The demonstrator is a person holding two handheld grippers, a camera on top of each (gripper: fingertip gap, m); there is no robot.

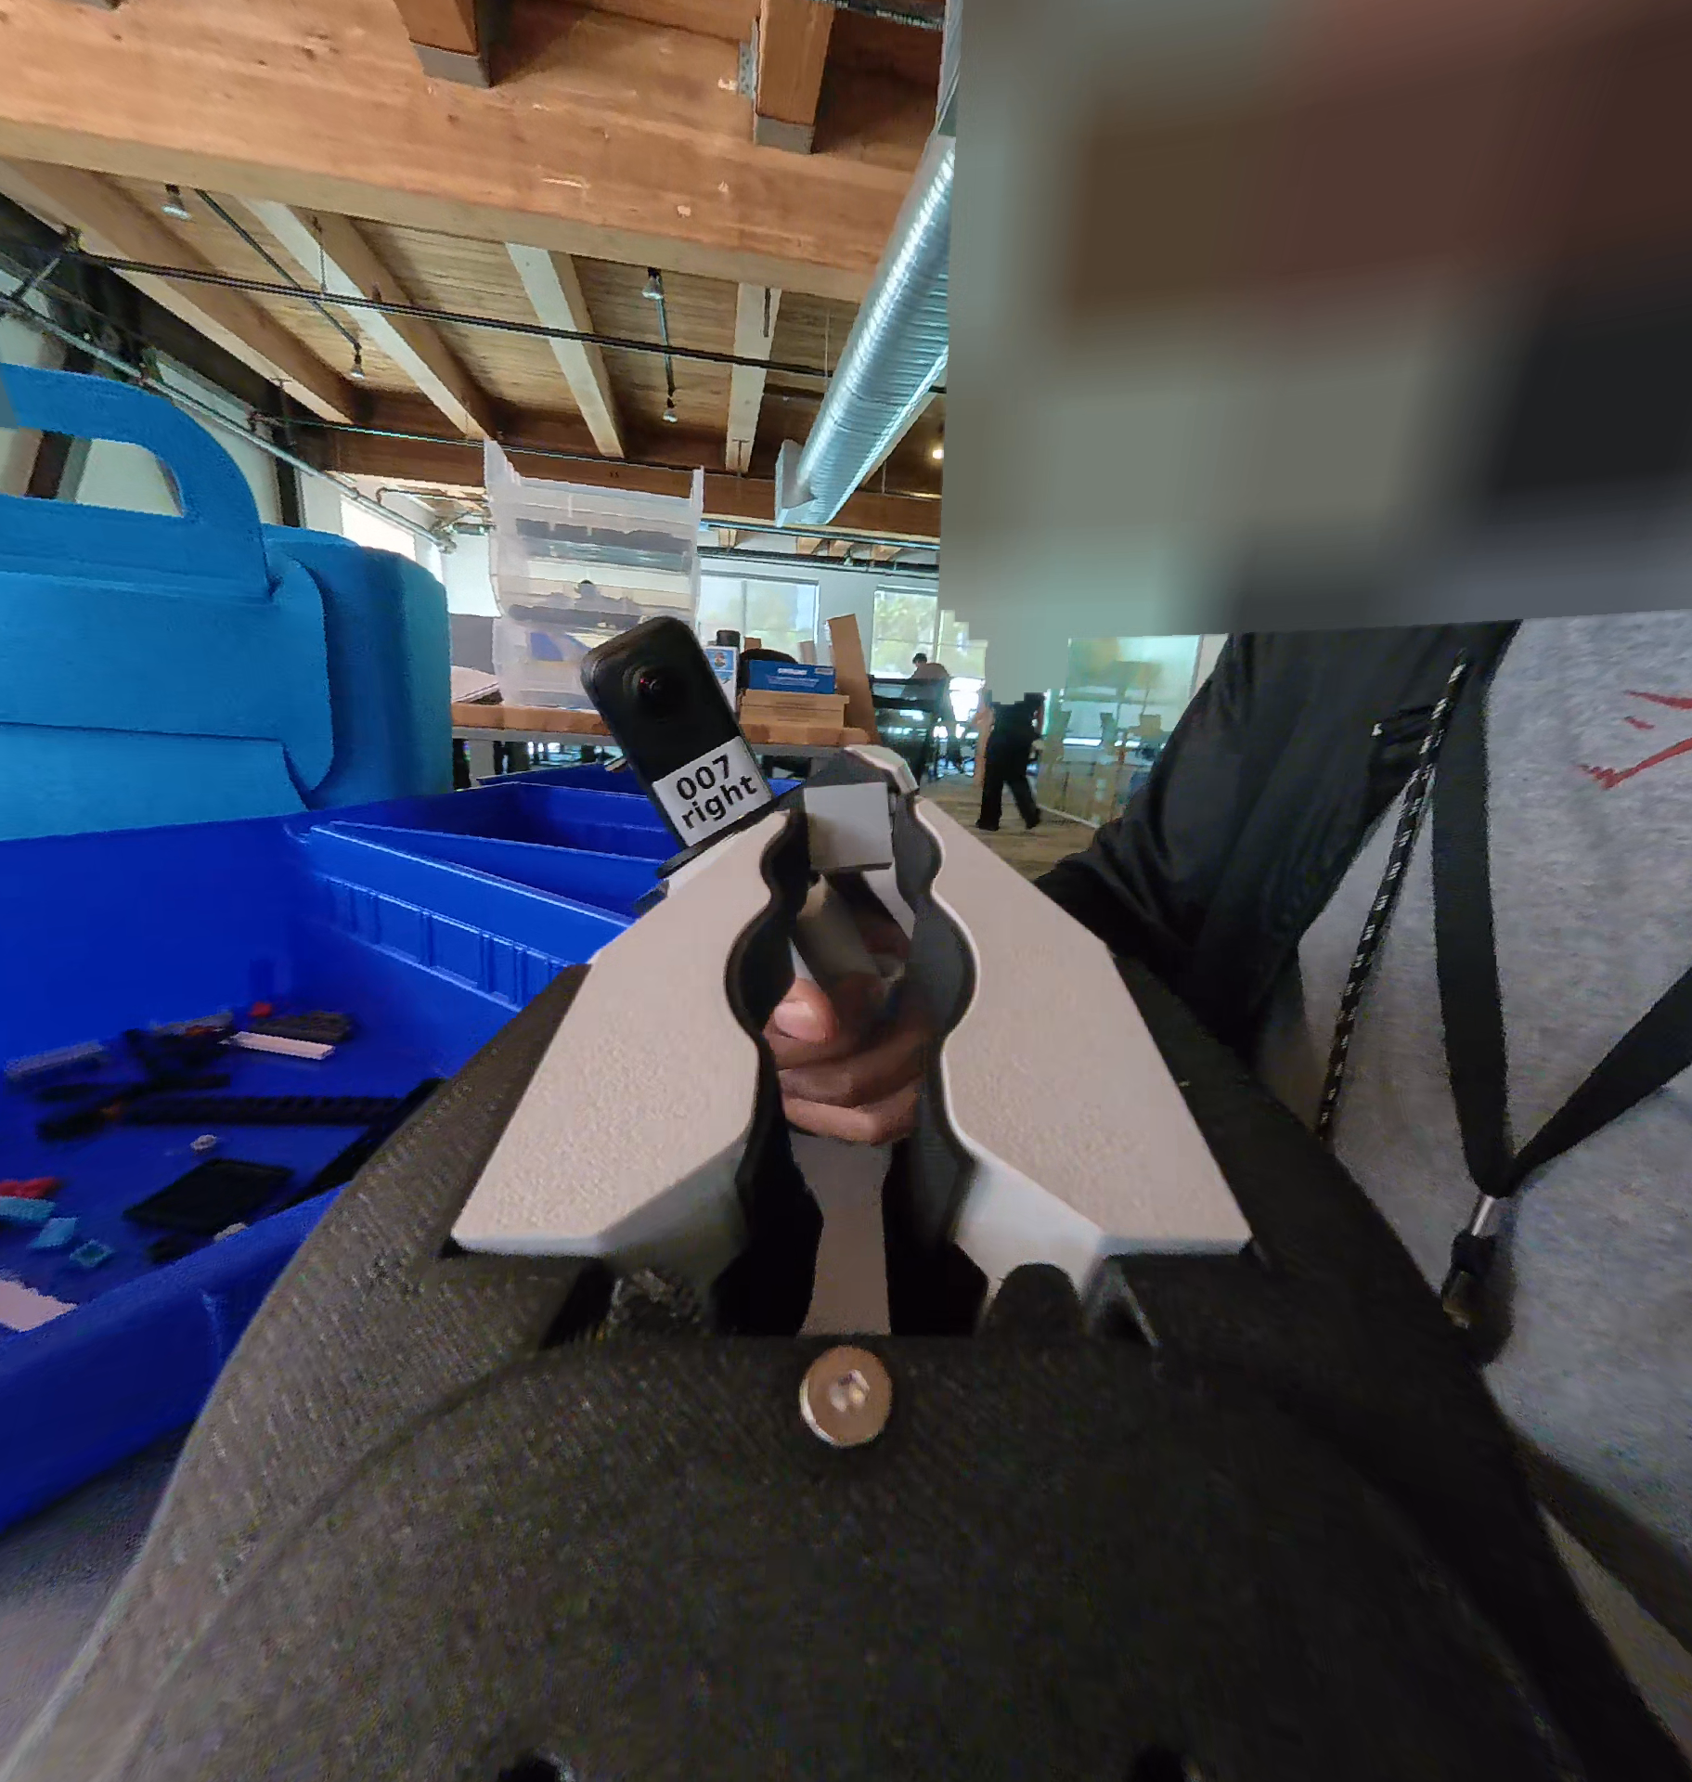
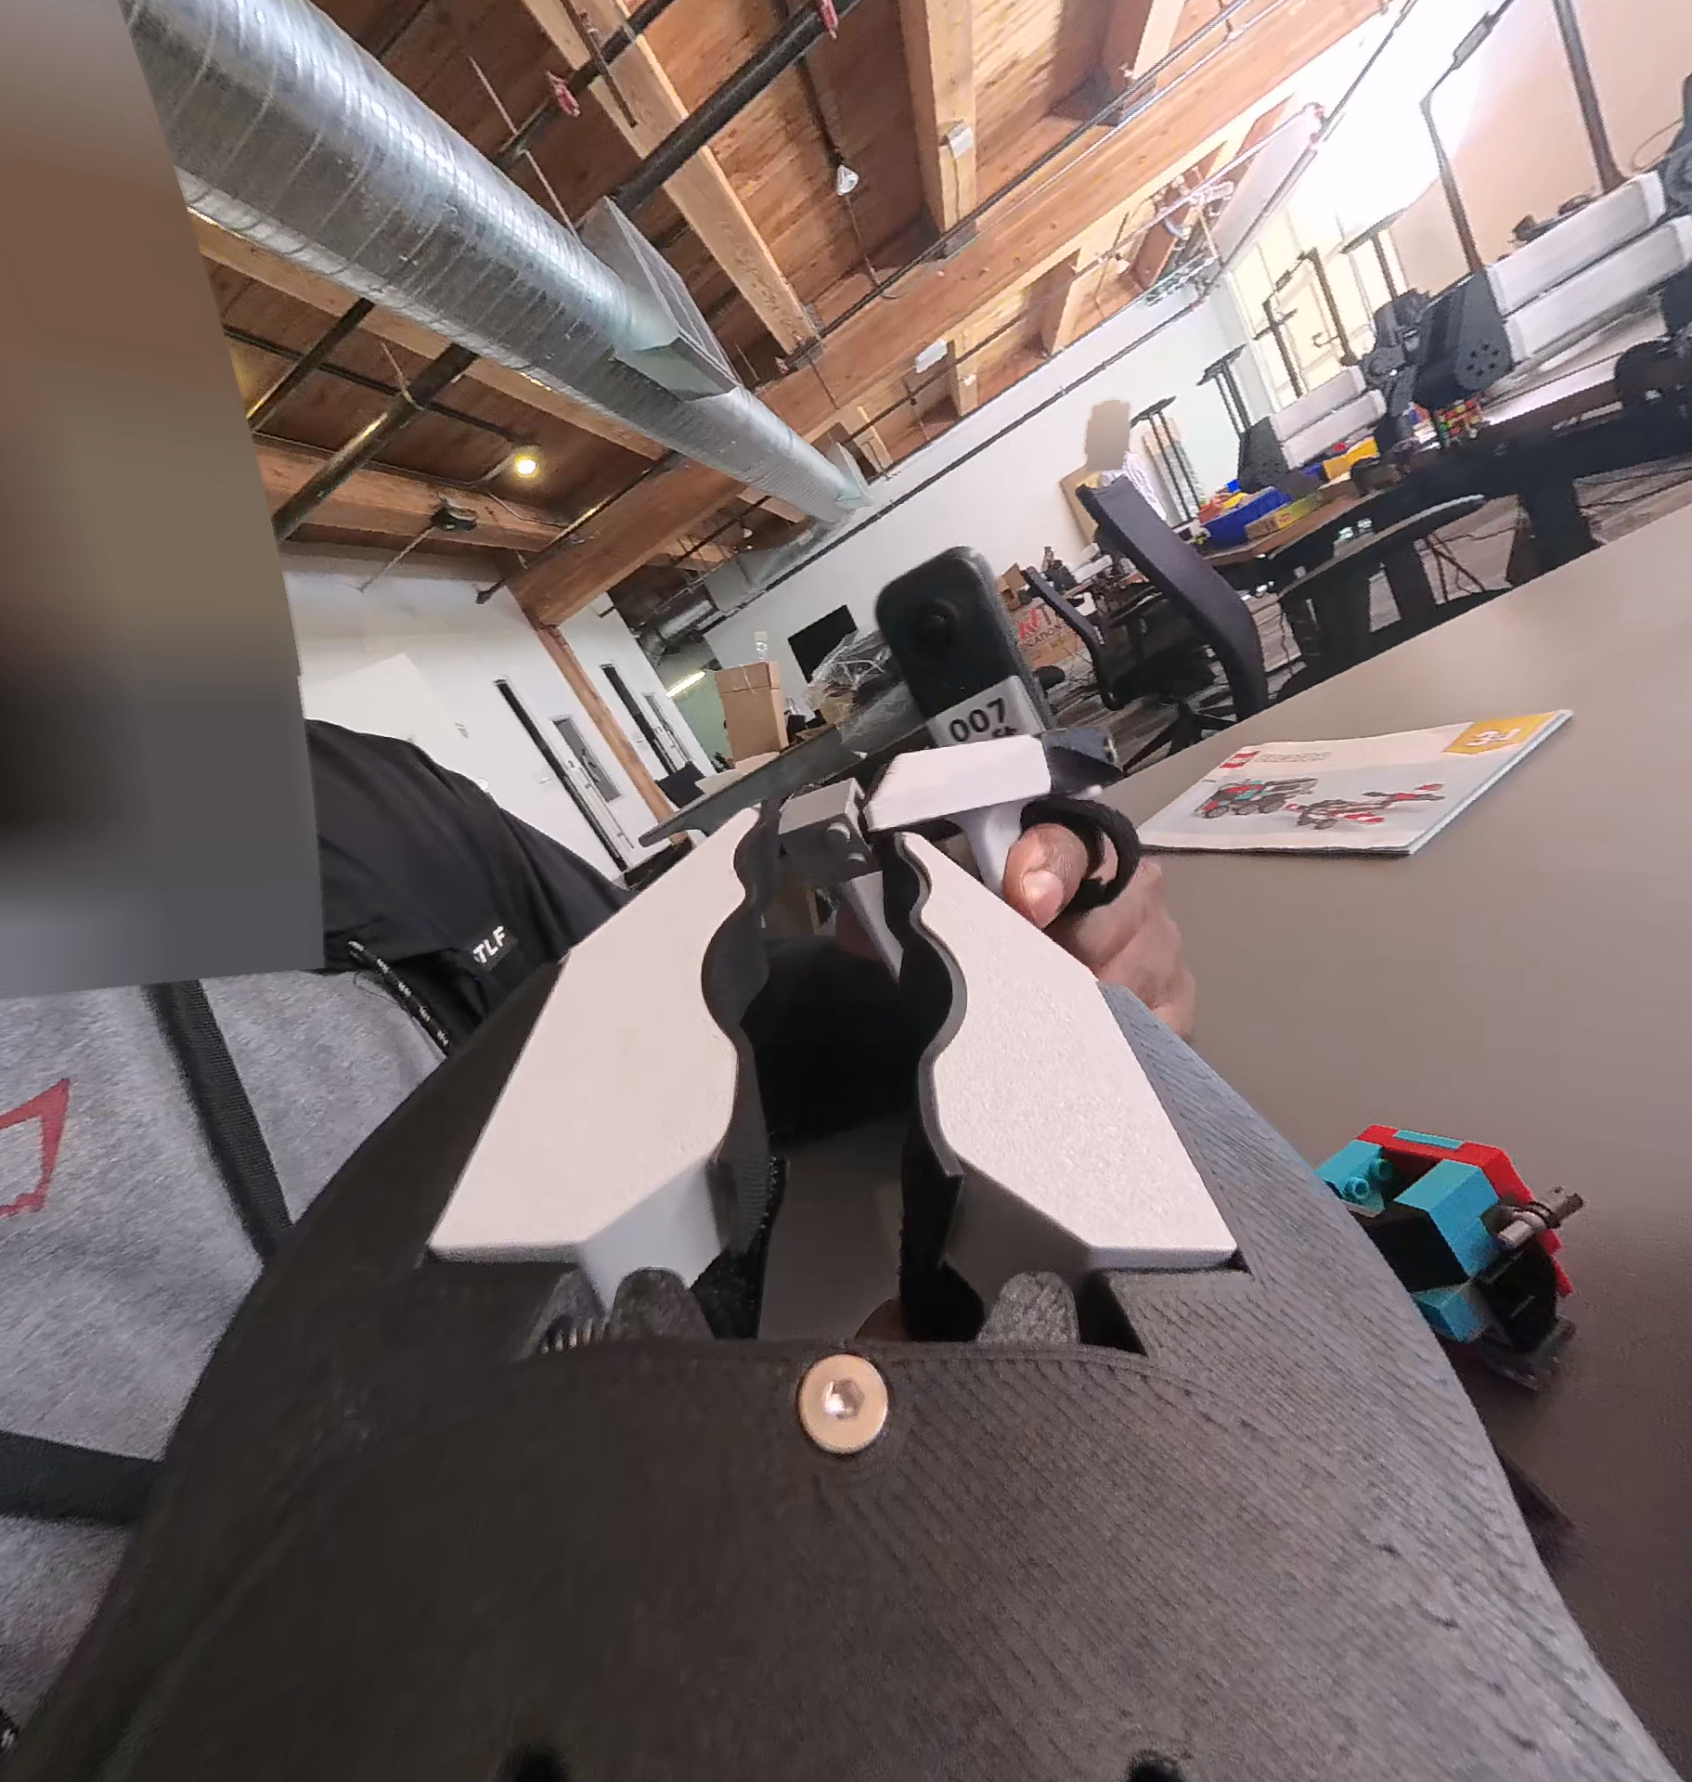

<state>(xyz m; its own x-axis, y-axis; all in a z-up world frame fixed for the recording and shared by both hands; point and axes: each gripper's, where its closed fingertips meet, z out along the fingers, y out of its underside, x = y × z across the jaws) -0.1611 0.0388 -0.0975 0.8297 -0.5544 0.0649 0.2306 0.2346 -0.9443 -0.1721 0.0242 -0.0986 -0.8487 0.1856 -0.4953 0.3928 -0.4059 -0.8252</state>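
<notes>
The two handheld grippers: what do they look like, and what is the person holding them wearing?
Each gripper, left and right, has a textured black printed body, pale grey wedge fingers with wavy black inner pads and a silver bolt. Each carries a black camera bearing a white label. The person wears a grey top, black jacket sleeves and a black lanyard.

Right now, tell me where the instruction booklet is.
In the right wrist view, the instruction booklet lies flat on the dark table, right of the hand.
</notes>
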